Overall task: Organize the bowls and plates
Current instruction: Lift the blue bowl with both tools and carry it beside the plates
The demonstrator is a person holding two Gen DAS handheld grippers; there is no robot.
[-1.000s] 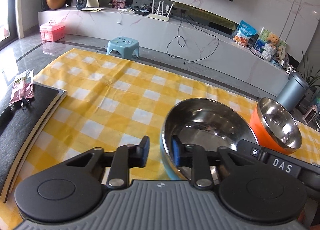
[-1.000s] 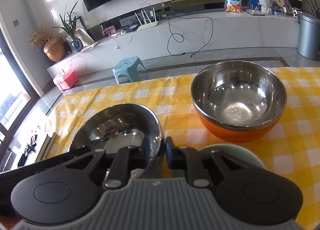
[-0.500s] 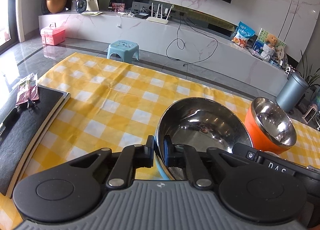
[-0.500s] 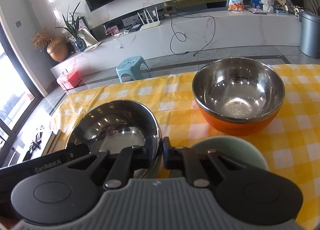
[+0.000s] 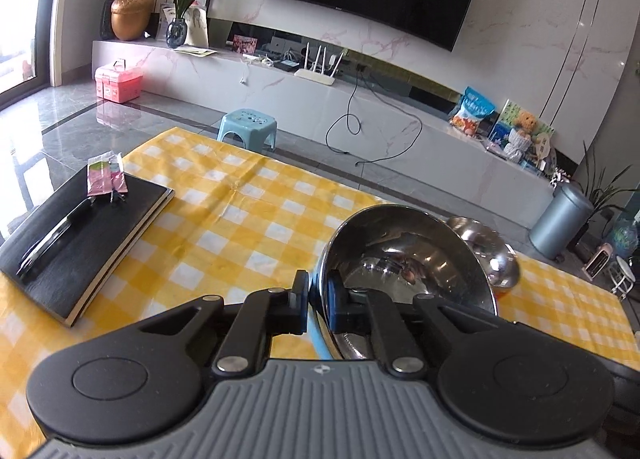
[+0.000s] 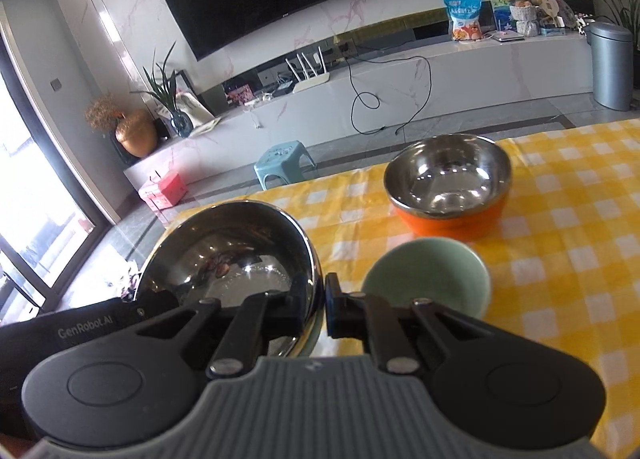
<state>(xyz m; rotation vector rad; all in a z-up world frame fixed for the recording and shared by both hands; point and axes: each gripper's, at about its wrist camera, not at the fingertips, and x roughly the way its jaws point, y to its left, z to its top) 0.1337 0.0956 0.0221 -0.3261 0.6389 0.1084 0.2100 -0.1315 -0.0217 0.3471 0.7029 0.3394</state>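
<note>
A steel bowl with a blue outside (image 5: 404, 259) (image 6: 232, 251) is held above the yellow checked tablecloth (image 5: 240, 219). My left gripper (image 5: 318, 301) is shut on its left rim. My right gripper (image 6: 322, 305) is shut on its right rim. The bowl looks tilted in the left wrist view. An orange bowl with a steel inside (image 6: 448, 183) (image 5: 486, 255) stands on the cloth beyond it. A pale green ceramic bowl (image 6: 428, 277) stands on the cloth just right of my right gripper.
A black notebook (image 5: 76, 235) with a pen (image 5: 52, 235) and a pink packet (image 5: 105, 175) lies at the table's left edge. Beyond the table's far edge are the floor, a blue stool (image 5: 248, 127) and a marble TV bench (image 5: 280, 87).
My left gripper has closed on the blue-sided bowl's rim. Both grippers have lifted the bowl off the cloth, and it now looks tilted. The green bowl now shows fully.
</note>
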